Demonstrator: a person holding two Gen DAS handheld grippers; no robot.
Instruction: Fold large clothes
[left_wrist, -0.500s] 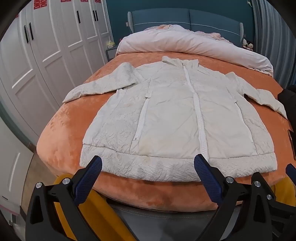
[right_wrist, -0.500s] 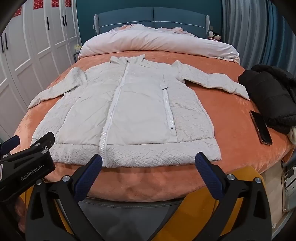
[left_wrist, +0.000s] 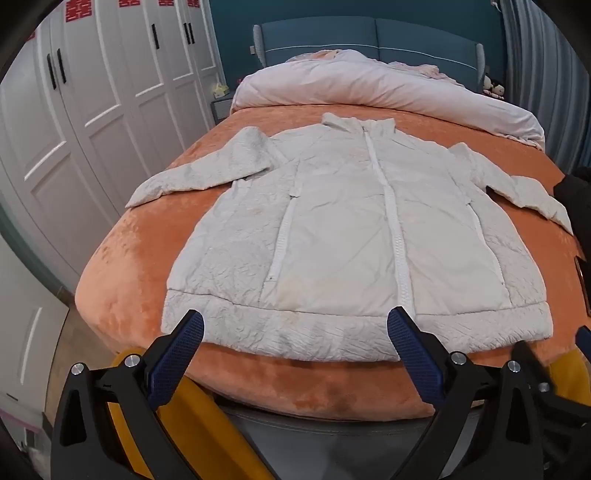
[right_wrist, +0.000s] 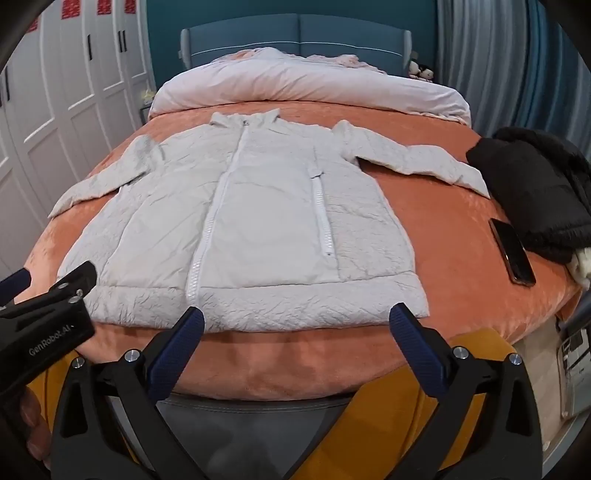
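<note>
Centrally, white jacket (left_wrist: 354, 236) lay flat, zipped, front up on orange bed (left_wrist: 122, 280), both sleeves spread outward, hem toward frame bottom. Left tool (left_wrist: 295, 332) hovered just before hem, fingers spread wide, gripping nothing. Right tool (right_wrist: 295, 325) likewise spread wide, empty, at hem near lower centre of frame. Black garment (right_wrist: 532, 184) heaped at right of frame, phone (right_wrist: 511, 251) just beside it. Pink duvet (right_wrist: 310, 88) bunched along upper frame. White wardrobe (left_wrist: 92, 110) at upper left.
</note>
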